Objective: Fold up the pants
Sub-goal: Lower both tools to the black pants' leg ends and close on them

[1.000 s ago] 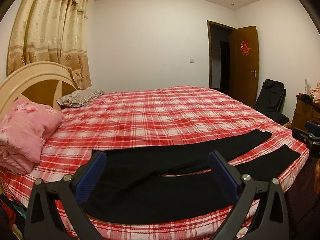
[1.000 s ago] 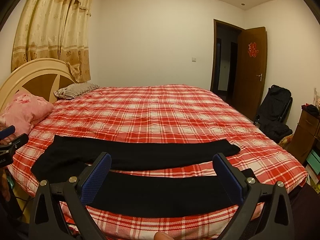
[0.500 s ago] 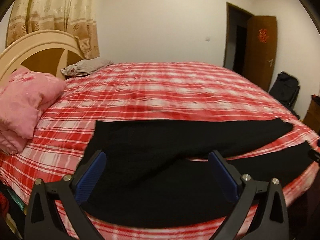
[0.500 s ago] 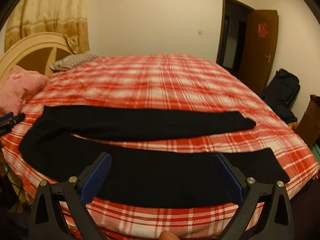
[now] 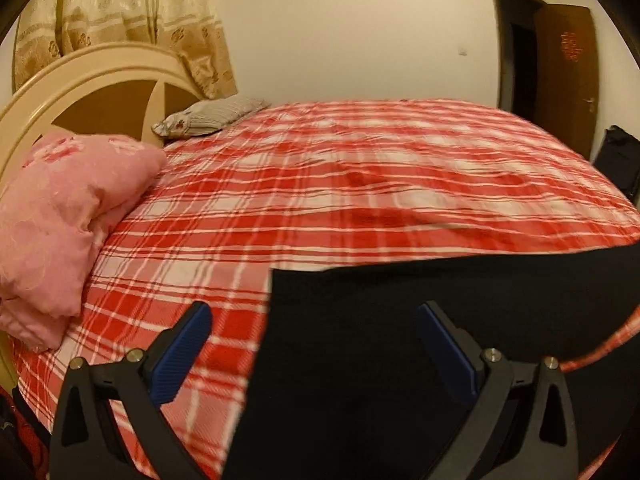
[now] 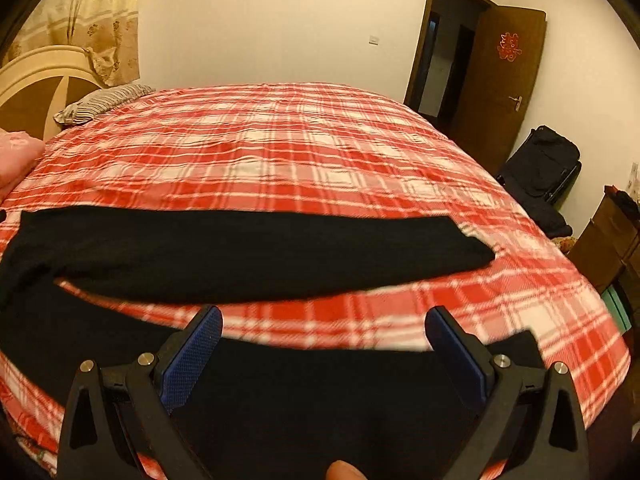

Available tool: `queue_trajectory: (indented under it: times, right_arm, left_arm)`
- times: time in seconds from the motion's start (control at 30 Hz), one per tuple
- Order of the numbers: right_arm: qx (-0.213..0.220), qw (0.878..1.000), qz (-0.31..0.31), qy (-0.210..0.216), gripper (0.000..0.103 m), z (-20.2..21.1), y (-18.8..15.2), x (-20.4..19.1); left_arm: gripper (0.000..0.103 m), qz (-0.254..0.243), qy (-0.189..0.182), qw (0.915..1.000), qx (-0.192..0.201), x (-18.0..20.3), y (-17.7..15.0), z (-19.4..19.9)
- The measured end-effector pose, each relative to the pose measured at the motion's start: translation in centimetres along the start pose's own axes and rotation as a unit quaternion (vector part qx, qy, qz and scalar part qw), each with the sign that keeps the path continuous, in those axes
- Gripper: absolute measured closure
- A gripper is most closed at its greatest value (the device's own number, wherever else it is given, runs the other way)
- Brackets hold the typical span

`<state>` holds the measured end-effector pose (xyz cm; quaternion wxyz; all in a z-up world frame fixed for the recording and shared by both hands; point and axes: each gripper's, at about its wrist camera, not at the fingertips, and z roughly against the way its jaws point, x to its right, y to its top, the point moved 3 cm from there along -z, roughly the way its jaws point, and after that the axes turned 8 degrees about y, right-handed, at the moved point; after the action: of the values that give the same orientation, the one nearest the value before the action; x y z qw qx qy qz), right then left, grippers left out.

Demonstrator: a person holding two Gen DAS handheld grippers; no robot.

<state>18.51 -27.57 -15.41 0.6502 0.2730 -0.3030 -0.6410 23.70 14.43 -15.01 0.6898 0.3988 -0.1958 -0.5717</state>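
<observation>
Black pants lie flat along the near side of a bed with a red plaid cover, waist to the left, legs spread to the right. My left gripper is open, low over the waist's left edge. In the right wrist view the far leg and near leg lie apart. My right gripper is open above the near leg close to its cuff. Neither gripper holds cloth.
A pink quilt and a striped pillow lie by the cream headboard. A brown door, a black bag and a wooden cabinet stand right of the bed.
Both grippers have come down and forward toward the pants. The left one has shifted to the waist's left edge, the right one over the near leg's cuff end. Both stay open.
</observation>
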Motion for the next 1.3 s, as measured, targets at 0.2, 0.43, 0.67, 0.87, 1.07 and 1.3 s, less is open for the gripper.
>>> queue_trajectory:
  times: [0.2, 0.43, 0.67, 0.87, 1.07, 1.3]
  right_arm:
    - [-0.015, 0.999, -0.028, 0.010, 0.001, -3.4, 2.5, 3.0]
    - [-0.056, 0.997, -0.059, 0.018, 0.011, -7.3, 4.3, 6.5]
    - [-0.082, 0.993, -0.079, -0.006, 0.012, -9.8, 5.0, 10.2]
    - [-0.104, 0.988, -0.116, 0.005, 0.024, -11.4, 5.0, 12.7]
    - [-0.120, 0.984, -0.135, -0.013, 0.025, -12.6, 5.4, 15.5]
    - [-0.114, 0.980, -0.153, -0.053, 0.025, -13.6, 6.9, 20.5]
  left_arm:
    - [0.003, 0.000, -0.007, 0.9996, -0.028, -0.6, 1.0, -4.6]
    - [0.024, -0.013, -0.020, 0.9974, -0.068, -0.5, 1.4, -8.9]
    - [0.032, -0.022, -0.043, 0.9945, -0.093, -0.7, 1.2, -11.4]
    - [0.043, 0.000, -0.086, 0.9889, -0.121, -0.8, 0.7, -13.3]
    - [0.056, -0.006, -0.111, 0.9863, -0.122, -0.5, 1.1, -13.4]
    - [0.059, -0.008, -0.119, 0.9853, -0.123, -0.6, 1.1, -13.6]
